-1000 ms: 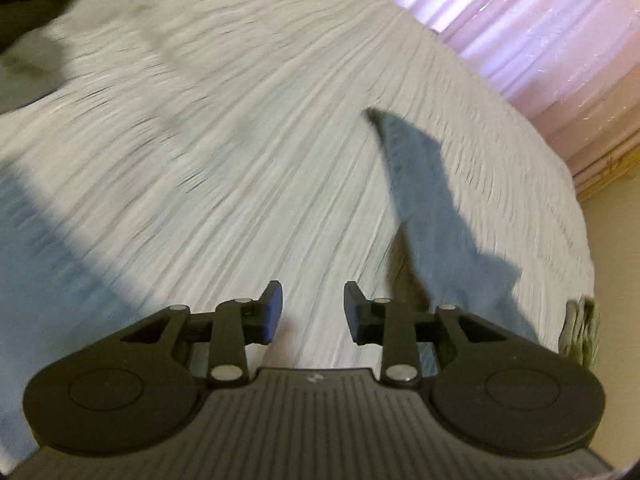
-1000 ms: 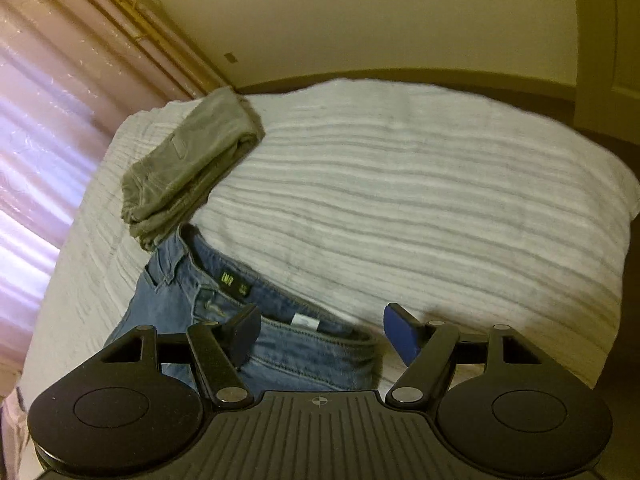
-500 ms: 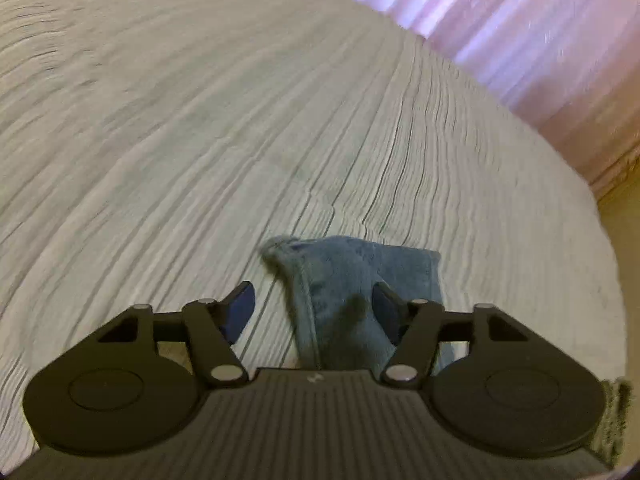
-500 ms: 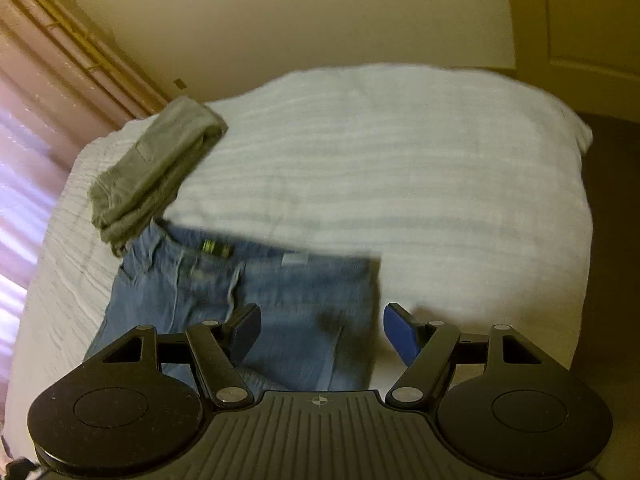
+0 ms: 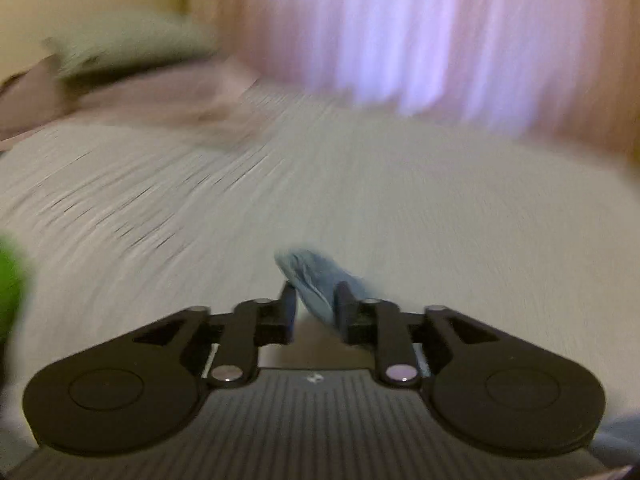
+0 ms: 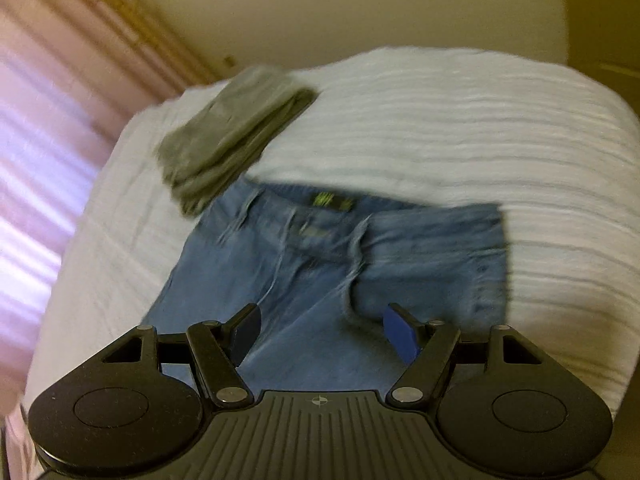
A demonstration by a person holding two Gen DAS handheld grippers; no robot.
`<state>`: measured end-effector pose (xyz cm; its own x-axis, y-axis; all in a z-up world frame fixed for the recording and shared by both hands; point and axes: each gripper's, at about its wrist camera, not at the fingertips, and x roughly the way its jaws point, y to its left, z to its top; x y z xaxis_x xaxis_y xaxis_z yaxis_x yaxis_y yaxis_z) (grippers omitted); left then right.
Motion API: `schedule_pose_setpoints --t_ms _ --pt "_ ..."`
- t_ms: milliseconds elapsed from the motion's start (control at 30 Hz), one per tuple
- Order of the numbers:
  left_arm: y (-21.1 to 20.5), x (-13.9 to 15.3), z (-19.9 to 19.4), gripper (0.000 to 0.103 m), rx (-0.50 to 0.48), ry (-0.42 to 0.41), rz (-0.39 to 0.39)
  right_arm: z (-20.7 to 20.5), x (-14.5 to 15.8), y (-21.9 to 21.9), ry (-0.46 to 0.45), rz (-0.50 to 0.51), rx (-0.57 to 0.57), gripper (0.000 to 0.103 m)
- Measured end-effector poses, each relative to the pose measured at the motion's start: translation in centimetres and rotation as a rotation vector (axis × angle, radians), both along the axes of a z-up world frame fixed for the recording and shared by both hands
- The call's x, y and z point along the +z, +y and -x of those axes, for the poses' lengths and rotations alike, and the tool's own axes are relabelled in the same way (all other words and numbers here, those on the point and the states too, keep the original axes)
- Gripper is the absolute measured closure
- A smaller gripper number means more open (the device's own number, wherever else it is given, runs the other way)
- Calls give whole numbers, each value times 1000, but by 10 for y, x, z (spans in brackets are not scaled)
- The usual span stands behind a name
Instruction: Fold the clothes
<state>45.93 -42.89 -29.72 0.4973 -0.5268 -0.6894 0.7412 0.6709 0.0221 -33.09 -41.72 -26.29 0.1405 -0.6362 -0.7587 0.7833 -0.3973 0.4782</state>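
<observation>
1. Left hand-held gripper (image 5: 314, 306): narrow gap, pinching a bunched end of blue denim (image 5: 316, 280) between its fingers; left view blurred.
2. Right hand-held gripper (image 6: 320, 334): fingers spread wide, hovering above the jeans (image 6: 320, 264), nothing pinched.
3. Jeans lie flat on the white ribbed bed cover (image 6: 480, 128), waistband up in the frame, dark label with green print visible.
4. Folded grey garment (image 6: 236, 132) sits just beside the waistband, touching or overlapping its left corner.
5. Pink curtain (image 5: 420, 32) behind the bed; pillow (image 5: 132, 44) at far left.
</observation>
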Motion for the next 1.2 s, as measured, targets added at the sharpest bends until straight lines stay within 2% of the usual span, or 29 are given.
schedule_pose_setpoints --t_ms 33,67,100,133,233,367,533,733,900,967,1067,1200 --pt "10 -16 -4 72 39 3 -88 -4 -1 -3 3 -7 27 32" --pt "22 -33 -4 73 87 18 -164 -9 -2 -5 6 -14 53 32" --pt "35 -47 -3 79 131 36 -223 -12 -3 -7 17 -17 78 32" --pt "49 -55 -1 79 162 67 -230 -14 -3 -9 27 -20 102 32" --pt "95 -66 12 79 231 196 -160 -17 -3 -14 48 -21 164 32" --pt "130 -49 39 79 233 243 -81 -10 -3 -30 50 -6 230 32" --pt "133 -5 82 79 198 346 42 6 -10 -78 43 15 375 32" --pt "129 38 179 78 149 427 125 37 -25 -169 -14 34 603 32" --pt "124 53 263 77 183 481 187 63 -53 -251 -160 17 760 32" --pt "121 53 291 77 200 506 199 70 -68 -278 -224 -8 786 32" --pt "116 48 326 77 217 533 186 72 -95 -312 -380 -73 843 32" --pt "114 43 360 77 245 548 161 67 -123 -335 -483 -117 869 34"
